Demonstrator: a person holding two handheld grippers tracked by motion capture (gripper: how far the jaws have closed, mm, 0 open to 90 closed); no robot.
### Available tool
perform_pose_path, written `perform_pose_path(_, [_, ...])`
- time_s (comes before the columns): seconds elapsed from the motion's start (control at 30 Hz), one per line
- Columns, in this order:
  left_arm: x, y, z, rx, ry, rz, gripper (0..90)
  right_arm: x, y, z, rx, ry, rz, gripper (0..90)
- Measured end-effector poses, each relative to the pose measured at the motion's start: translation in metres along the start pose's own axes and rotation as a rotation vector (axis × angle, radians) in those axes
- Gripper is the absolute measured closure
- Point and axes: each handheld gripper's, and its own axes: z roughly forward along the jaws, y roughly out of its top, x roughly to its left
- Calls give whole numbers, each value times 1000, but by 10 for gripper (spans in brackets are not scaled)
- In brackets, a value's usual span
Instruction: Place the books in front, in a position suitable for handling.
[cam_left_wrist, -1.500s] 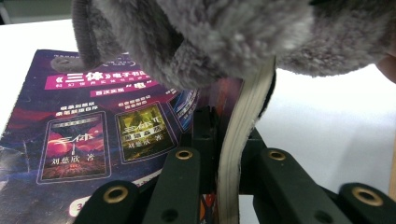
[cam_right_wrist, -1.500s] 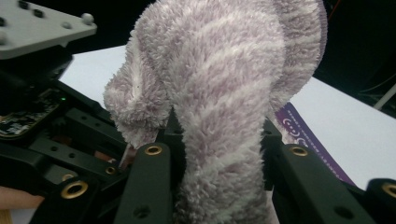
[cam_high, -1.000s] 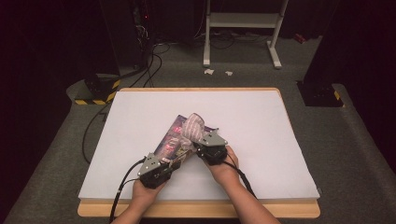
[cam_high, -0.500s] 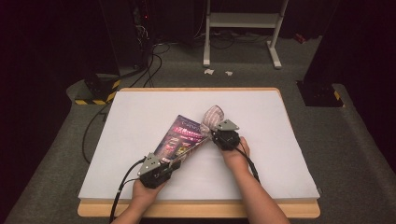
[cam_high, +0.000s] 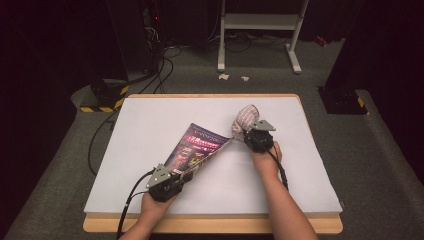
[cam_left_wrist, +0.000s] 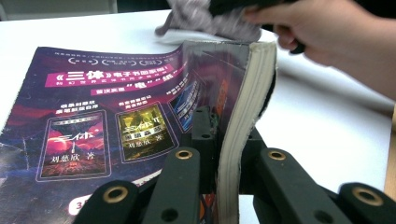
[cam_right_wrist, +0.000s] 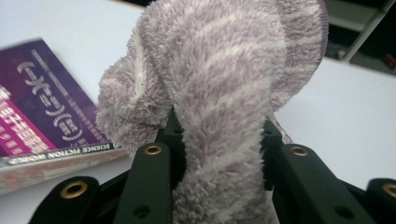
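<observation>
my left gripper (cam_left_wrist: 219, 186) clamps the magazine's (cam_high: 197, 147) page edge on the white tabletop (cam_high: 150, 125); its spine reads "science fiction world". my right gripper (cam_right_wrist: 219, 154) pinches the striped fuzzy cloth (cam_right_wrist: 224, 70) beside it.

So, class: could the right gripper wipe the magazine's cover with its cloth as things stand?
Probably yes. The right gripper holds the cloth just beside the magazine, whose cover lies open and bare; the left gripper clamps only its near edge.

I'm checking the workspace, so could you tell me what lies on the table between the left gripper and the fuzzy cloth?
In the high view, the magazine, clamped by the left gripper, spans nearly the whole stretch up to the cloth.
</observation>
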Motion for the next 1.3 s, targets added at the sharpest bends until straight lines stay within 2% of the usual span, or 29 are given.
perform_pose_path(0.13, [0, 0, 0, 1, -4, -3, 819, -6, 1, -25, -27, -14, -31, 666])
perform_pose_path(0.23, [0, 0, 1, 2, -3, 0, 816, -14, -5, -42, -12, -24, -37, 662])
perform_pose_path(0.4, [-1, 0, 1, 2, -1, 4, 815, -31, -25, -66, 21, -56, -27, 659])
perform_pose_path(0.6, [-1, 0, 2, 2, -4, 2, 813, -49, -55, -86, 81, -80, 1, 645])
perform_pose_path(0.8, [-1, 0, 2, 2, -5, 1, 811, -55, -76, -95, 115, -81, 22, 629])
perform_pose_path(1.03, [-1, 0, 2, 2, -6, 1, 808, -55, -91, -87, 165, -67, 38, 565])
perform_pose_path(1.2, [-1, 0, 2, 2, -9, -1, 805, -56, -85, -93, 139, -56, 67, 406])
perform_pose_path(1.3, [0, 0, 2, 3, -11, -1, 803, -54, -73, -103, 90, -62, 62, 362])
